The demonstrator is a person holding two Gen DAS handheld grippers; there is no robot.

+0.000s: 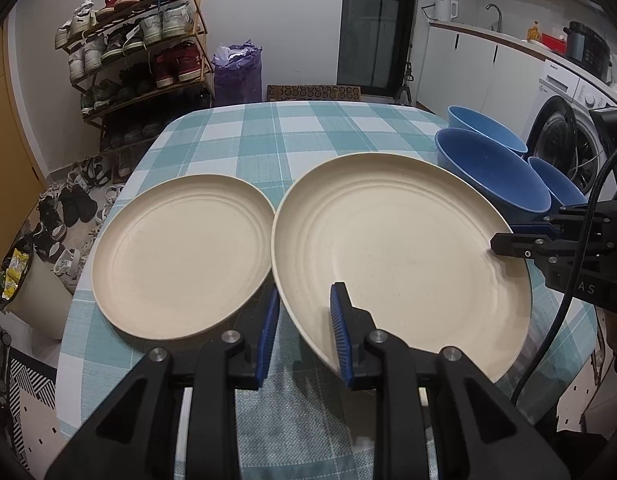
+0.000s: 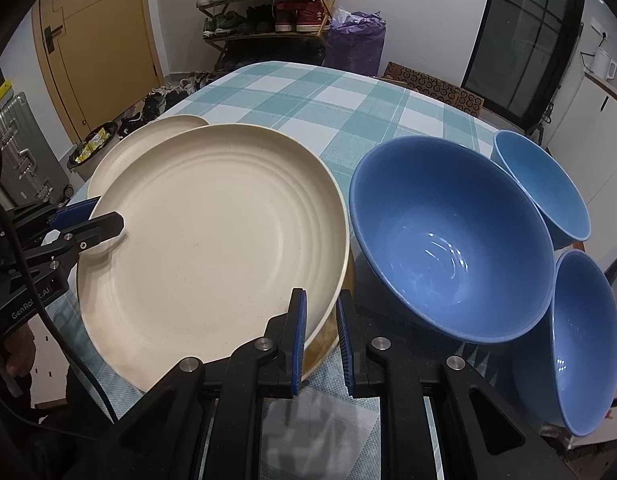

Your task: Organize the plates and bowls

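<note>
Now the large plate [image 1: 404, 256] is tilted off the checked tablecloth [image 1: 268, 136], its rim between the fingers of both the left gripper [image 1: 304, 332] and the right gripper [image 2: 321, 340]; whether either actually clamps it, I cannot tell. Another plate [image 1: 180, 256] lies left of the left gripper.
</note>
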